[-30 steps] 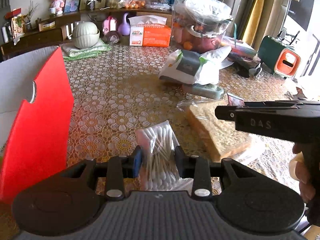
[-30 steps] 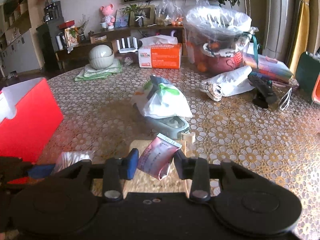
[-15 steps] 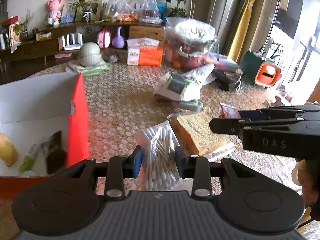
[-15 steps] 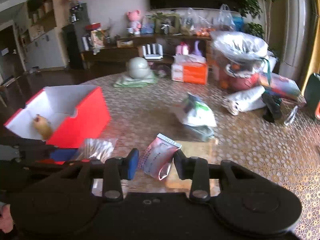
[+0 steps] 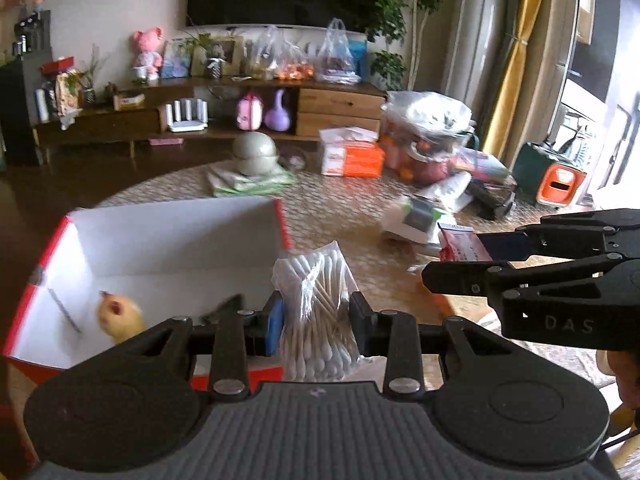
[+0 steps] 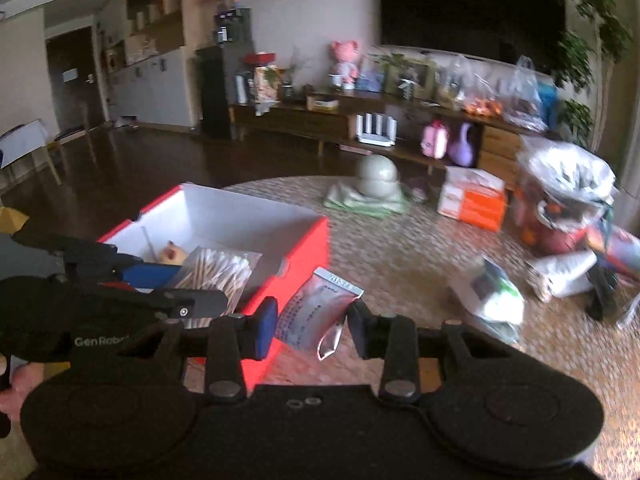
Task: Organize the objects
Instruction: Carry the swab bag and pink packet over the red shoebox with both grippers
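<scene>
1. Red box (image 6: 296, 252), white inside, on the table (image 6: 400, 248); a yellow toy (image 5: 120, 316) lies in it.
2. Left gripper (image 5: 316, 320): clamped on a bag of cotton swabs (image 5: 316, 300), above the box's near edge. Carry further over the opening before releasing.
3. Right gripper (image 6: 312, 320): clamped on a sachet (image 6: 316, 308), just outside the box wall. Lift clear of the wall, then release.
</scene>
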